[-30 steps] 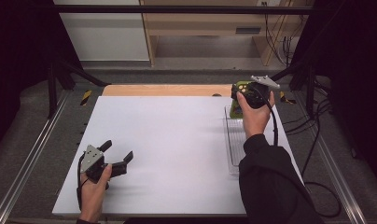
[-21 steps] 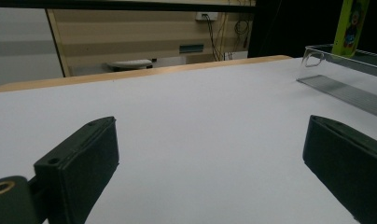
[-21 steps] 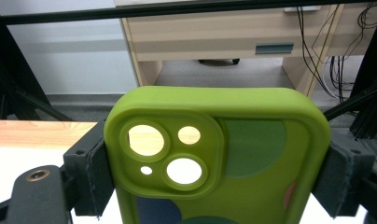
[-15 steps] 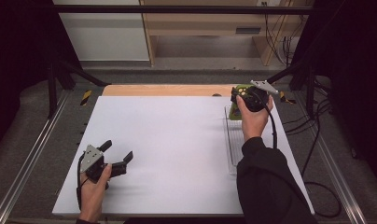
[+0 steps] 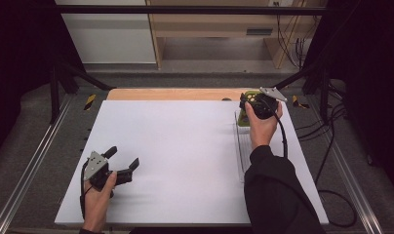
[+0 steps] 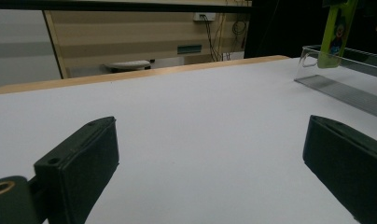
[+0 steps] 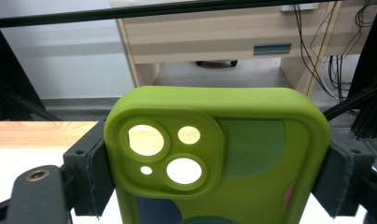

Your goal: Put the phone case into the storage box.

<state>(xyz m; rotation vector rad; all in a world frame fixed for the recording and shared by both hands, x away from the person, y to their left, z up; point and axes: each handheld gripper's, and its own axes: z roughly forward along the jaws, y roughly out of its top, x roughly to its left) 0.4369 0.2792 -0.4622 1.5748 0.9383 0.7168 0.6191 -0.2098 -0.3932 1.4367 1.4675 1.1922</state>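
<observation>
Your right gripper (image 7: 210,182) pinches a green phone case (image 7: 219,158) by its two long edges, each black padded jaw pressed flat against a side. The case is soft-looking matte rubber with rounded corners; a raised, rounded-square camera block sits at its upper left, pierced by two large round holes and two small ones. Darker green, navy and pinkish shapes are printed on the back below and to the right of that block. In the high view you hold this gripper (image 5: 253,105) at the far right of the table, with the case (image 5: 244,117) standing upright over the far end of a clear tray (image 5: 241,151). From the left gripper view the case (image 6: 336,32) hangs as a narrow green strip touching or just above the tray's (image 6: 345,88) transparent rim; I cannot tell which. The tray is long, shallow and glassy, lying along the right edge of the table (image 5: 185,141), whose top is smooth, flat and white with a pale wooden strip at its far edge.

Your left gripper (image 5: 118,165) rests near the front left corner, well apart from the case. Its jaws are spread wide with only bare tabletop between them; the pads (image 6: 84,163) are blocky, dull black and faintly grained.
</observation>
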